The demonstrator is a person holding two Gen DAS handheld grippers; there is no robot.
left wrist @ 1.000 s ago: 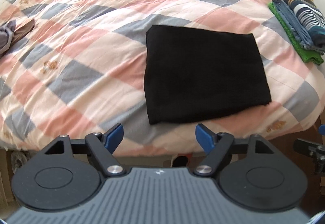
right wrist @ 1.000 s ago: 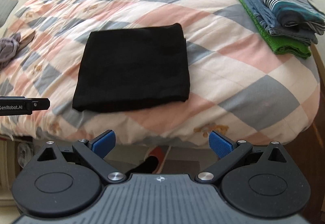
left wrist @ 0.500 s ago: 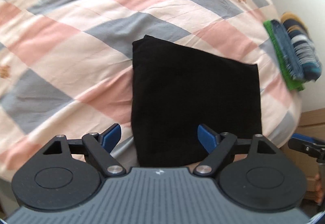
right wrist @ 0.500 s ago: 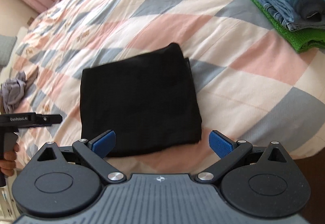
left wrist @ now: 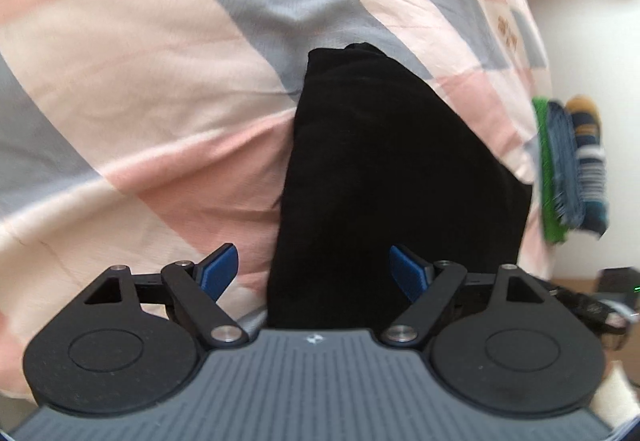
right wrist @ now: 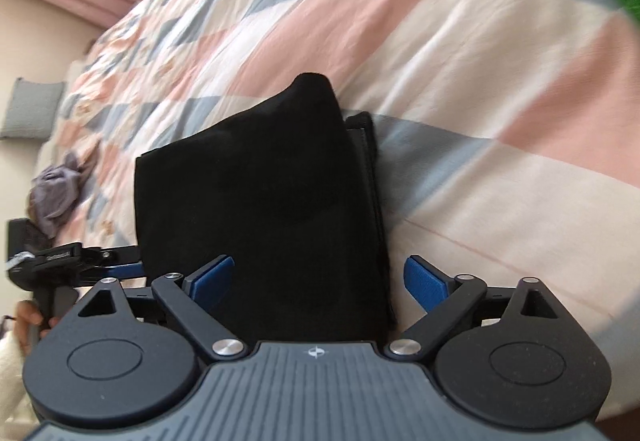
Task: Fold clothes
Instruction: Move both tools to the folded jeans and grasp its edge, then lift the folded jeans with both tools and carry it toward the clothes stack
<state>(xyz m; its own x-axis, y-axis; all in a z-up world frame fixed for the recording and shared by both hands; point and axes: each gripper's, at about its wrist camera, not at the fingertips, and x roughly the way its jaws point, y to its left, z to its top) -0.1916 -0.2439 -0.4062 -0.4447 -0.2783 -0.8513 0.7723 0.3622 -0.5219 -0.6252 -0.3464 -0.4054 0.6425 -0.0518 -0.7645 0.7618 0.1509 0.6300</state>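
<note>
Bottom of each view: the left gripper [left wrist: 314,267] and right gripper [right wrist: 319,278] both gape wide, empty, one at each near corner of the black garment [left wrist: 392,177]. It lies folded flat mid-frame on the quilt [left wrist: 140,81]; likely another fold or stacking remains. A folded pile [left wrist: 572,169] sits far right.

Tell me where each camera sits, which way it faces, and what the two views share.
Left wrist: rides the left tongs, open, looking forward across the black cloth on the checked quilt; folded stack at right.
Right wrist: rides the right tongs, open, facing the same cloth; the left tongs and a hand show at left.
Shared: cloth, quilt.
</note>
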